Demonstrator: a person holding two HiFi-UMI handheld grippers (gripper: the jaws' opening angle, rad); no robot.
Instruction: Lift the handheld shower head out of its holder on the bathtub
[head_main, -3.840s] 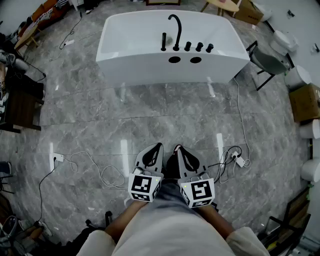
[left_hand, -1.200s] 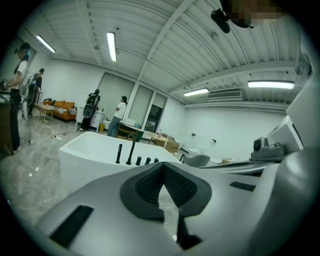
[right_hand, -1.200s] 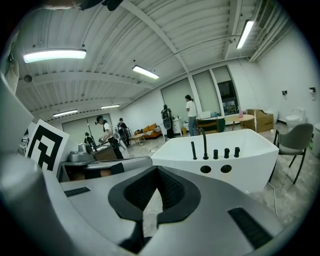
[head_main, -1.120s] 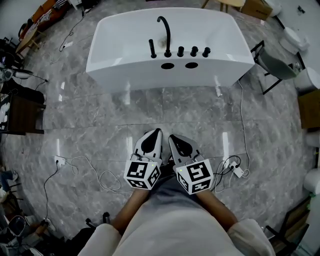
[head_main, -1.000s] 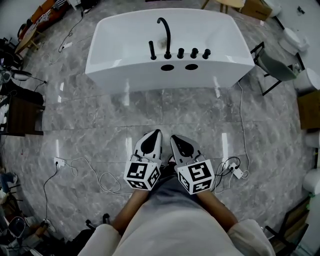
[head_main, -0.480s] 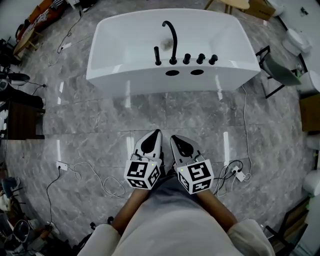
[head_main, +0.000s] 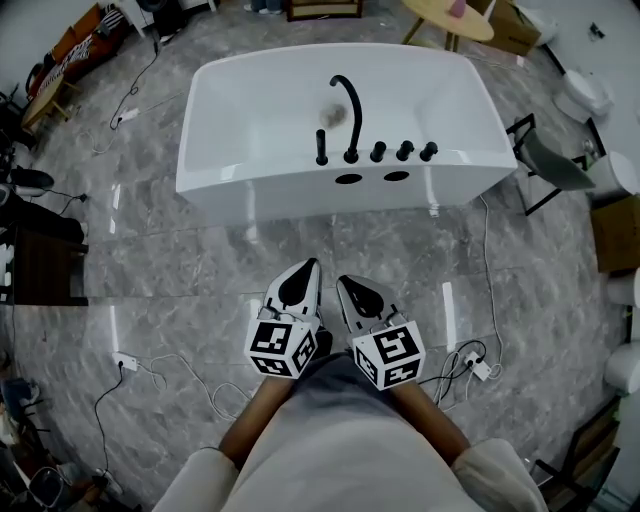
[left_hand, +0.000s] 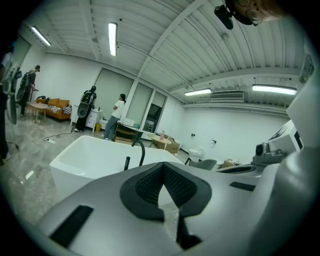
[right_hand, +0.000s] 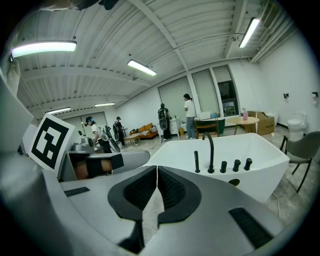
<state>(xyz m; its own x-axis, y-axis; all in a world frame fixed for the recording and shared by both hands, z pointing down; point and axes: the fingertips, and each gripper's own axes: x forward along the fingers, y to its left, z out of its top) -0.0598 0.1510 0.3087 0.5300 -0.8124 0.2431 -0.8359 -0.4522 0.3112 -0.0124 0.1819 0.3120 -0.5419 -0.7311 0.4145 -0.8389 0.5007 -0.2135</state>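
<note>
Two claws ride side by side low in the head view: left claw (head_main: 311, 265) and right claw (head_main: 343, 282). Both are pressed together at the tips with nothing between the pads, and each gripper view confirms this.

Change over the last few seconds: the bathtub (head_main: 250, 185) sits lower in the head view than before. The strip of grey floor (head_main: 180, 270) between the claw tips and the tub wall is shorter. The claws keep the same pose against the body and stay closed. Reading: the person is walking up to the tub and carrying the claws along, not reaching yet.

The handheld shower head (head_main: 321, 143) is a slim black upright wand. It stands in its holder (head_main: 321, 161) on the near rim, ahead of the left claw and well apart from both. Just beside it on the right claw's side is the curved spout (head_main: 347, 105), then three knobs (head_main: 403, 151).

Meaning for the task: approach stage only, with nothing touched and the wand seated.

Judged remaining:
- close the last stretch of floor
- spread one claw
- take the wand's shaft above the holder
- lift straight up

Risk: the spout is close beside the wand, so a wide entry could knock it.
</note>
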